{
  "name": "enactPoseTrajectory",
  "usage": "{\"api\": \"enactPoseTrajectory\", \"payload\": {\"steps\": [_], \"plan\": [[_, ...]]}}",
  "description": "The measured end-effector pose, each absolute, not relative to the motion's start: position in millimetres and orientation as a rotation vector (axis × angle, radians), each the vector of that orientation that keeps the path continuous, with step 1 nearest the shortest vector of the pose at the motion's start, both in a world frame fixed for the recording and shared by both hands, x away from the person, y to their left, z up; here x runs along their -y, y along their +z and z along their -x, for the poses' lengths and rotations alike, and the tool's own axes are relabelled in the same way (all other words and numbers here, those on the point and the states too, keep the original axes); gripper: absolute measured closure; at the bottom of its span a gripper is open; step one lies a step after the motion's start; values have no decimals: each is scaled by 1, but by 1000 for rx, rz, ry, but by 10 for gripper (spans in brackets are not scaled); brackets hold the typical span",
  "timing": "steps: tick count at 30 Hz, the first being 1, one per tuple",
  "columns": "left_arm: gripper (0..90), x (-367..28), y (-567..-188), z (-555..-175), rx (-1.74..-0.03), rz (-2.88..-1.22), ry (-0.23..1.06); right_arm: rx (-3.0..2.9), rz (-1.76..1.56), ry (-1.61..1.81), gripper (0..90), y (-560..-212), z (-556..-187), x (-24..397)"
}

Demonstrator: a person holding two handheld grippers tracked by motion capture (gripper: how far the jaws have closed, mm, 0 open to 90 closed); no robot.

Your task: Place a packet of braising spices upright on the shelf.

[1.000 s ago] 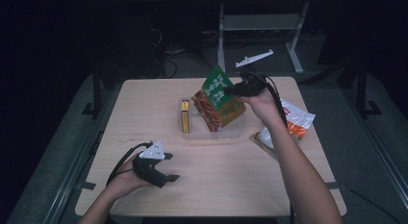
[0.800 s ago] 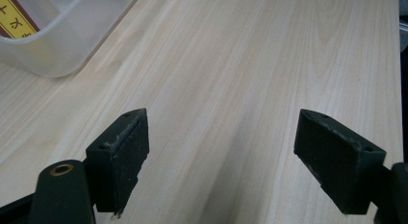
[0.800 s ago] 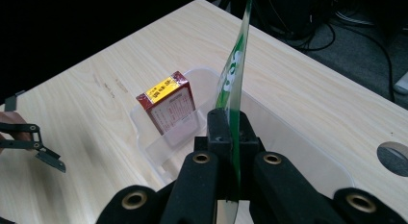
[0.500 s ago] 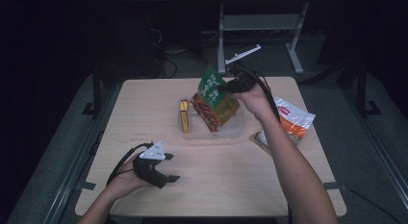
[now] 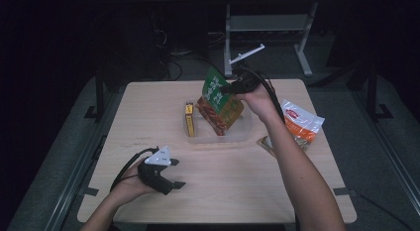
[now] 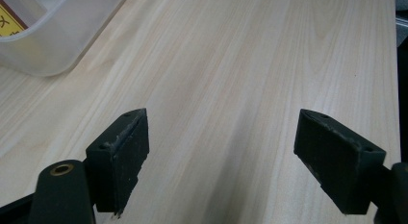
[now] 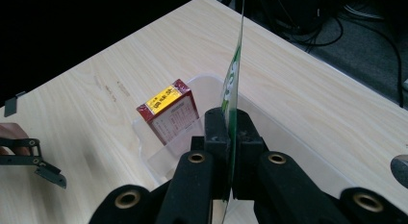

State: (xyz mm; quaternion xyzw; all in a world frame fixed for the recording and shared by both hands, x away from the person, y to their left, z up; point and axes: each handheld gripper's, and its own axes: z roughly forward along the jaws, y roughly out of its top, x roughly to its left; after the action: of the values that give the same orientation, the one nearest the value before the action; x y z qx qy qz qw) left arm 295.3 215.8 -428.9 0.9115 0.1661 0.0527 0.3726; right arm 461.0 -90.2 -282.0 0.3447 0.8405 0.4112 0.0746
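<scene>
Right forearm stretched forward over the surface [image 5: 237, 191] from its near edge, hand raised above the clear tub [image 5: 237, 134]. Right claw [image 5: 232, 87] clamped tight on the top edge of the green and orange snack bag [image 5: 220, 104], the thin film pinched flat between the pads in the right gripper view [image 7: 231, 137]. Bag hanging tilted, lower end down inside the tub, upper end lifted clear above the rim. Red and yellow box [image 5: 189, 119] standing on edge against the tub's left wall, just beside the bag; seen also past the pinched film in the right gripper view [image 7: 169, 116].

Left hand resting low on the surface, well to the near left of the tub. Left claw [image 5: 173, 179] spread wide, nothing between the pads, bare wood under them [image 6: 221, 156]; a corner of the tub [image 6: 53, 46] up ahead to one side.

White and red packet [image 5: 299, 124] lying flat just right of the tub, near the surface's right edge. Broad bare wood on the tub's near side and to its left; narrower strip behind it to the far edge.
</scene>
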Motion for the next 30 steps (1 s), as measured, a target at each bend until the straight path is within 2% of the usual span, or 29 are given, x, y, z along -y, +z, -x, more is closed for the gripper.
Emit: {"api": "enactPoseTrajectory", "payload": {"steps": [11,17,22,30], "plan": [[194,-214,-430,-295,-423,-2339,129,-2526,-1005,1272,789,-280,-443,99],[194,-213,-430,-294,-424,-2348,129,-2520,-994,1279,779,-286,-427,113],[194,-212,-430,-294,-429,-2345,128,-2489,-1017,1261,896,-289,-419,122],[194,-213,-430,-295,-428,-2348,128,-2492,-981,1233,900,-282,-426,110]]}}
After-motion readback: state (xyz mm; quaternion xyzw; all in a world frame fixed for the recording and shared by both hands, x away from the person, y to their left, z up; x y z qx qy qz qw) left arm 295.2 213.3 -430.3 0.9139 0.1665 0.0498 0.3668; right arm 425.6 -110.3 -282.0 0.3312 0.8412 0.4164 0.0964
